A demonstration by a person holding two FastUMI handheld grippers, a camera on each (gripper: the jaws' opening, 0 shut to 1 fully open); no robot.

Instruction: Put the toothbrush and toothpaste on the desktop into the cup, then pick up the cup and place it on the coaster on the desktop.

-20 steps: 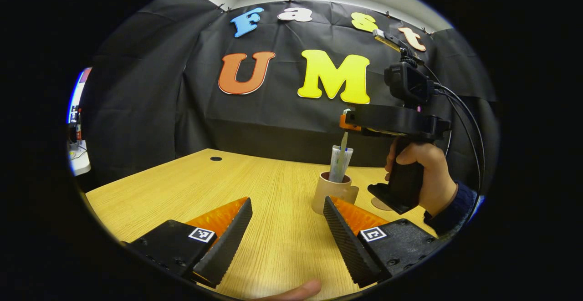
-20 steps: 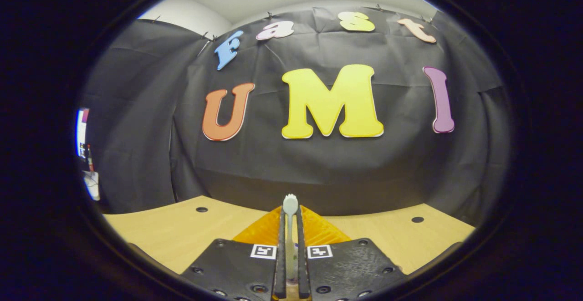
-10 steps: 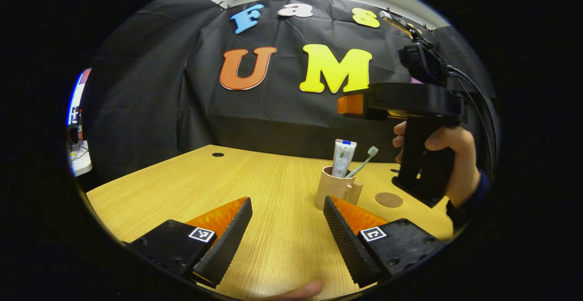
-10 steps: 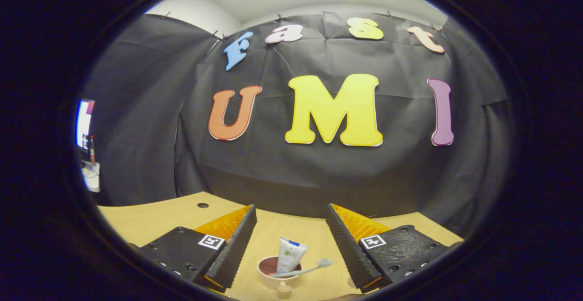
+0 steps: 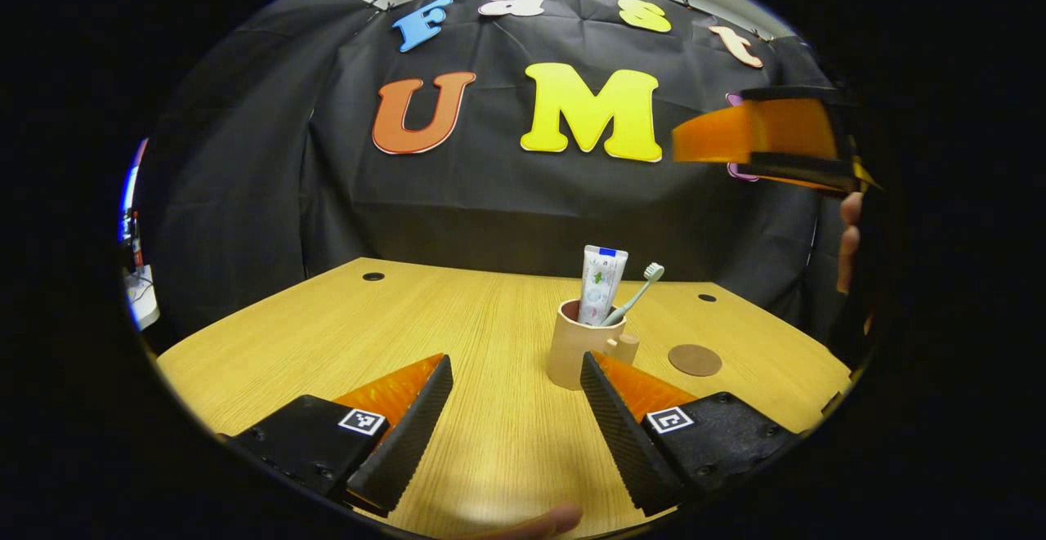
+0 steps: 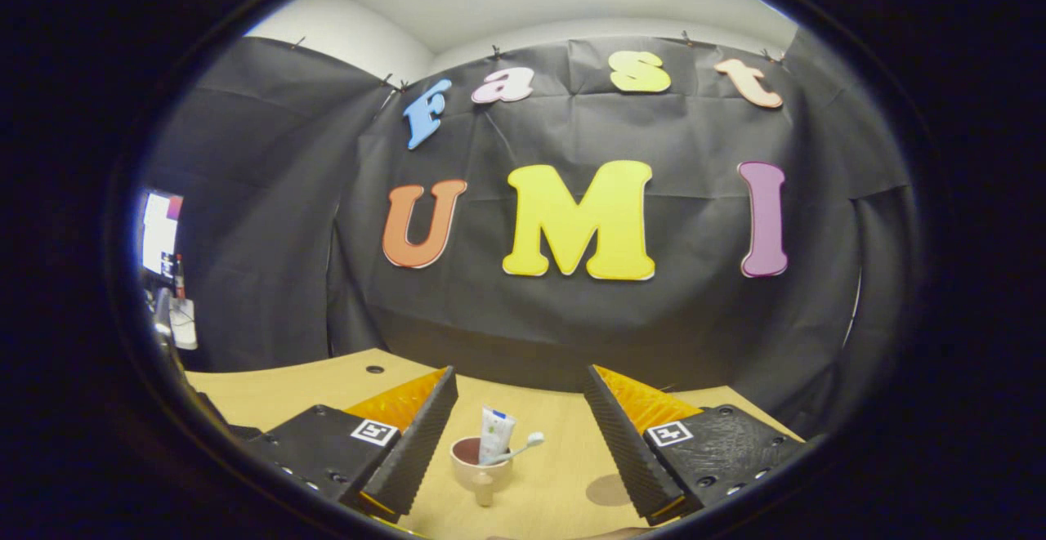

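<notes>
A beige cup (image 5: 582, 348) stands upright on the wooden desk (image 5: 392, 328), its handle toward me. Inside it stand a white toothpaste tube (image 5: 602, 283) and a toothbrush (image 5: 640, 292), which leans right with the bristles up. A round brown coaster (image 5: 695, 359) lies bare to the cup's right. My left gripper (image 5: 515, 364) is open and low over the desk, with the cup just beyond its right finger. My right gripper (image 6: 520, 377) is open and empty, high above and behind the cup (image 6: 478, 462), toothpaste (image 6: 496, 434), toothbrush (image 6: 523, 446) and coaster (image 6: 609, 489). From the left gripper view, that right gripper (image 5: 764, 136) hangs at upper right.
Black cloth walls close off the desk at the back and both sides. Small round cable holes (image 5: 373, 276) (image 5: 707, 297) sit near the desk's far edge. A hand (image 5: 850, 238) holds the right gripper at the right edge. A screen (image 6: 159, 234) glows far left.
The right gripper let the toothbrush go into the cup, opened, then rose and drew back to the right. The left gripper stayed open in place.
</notes>
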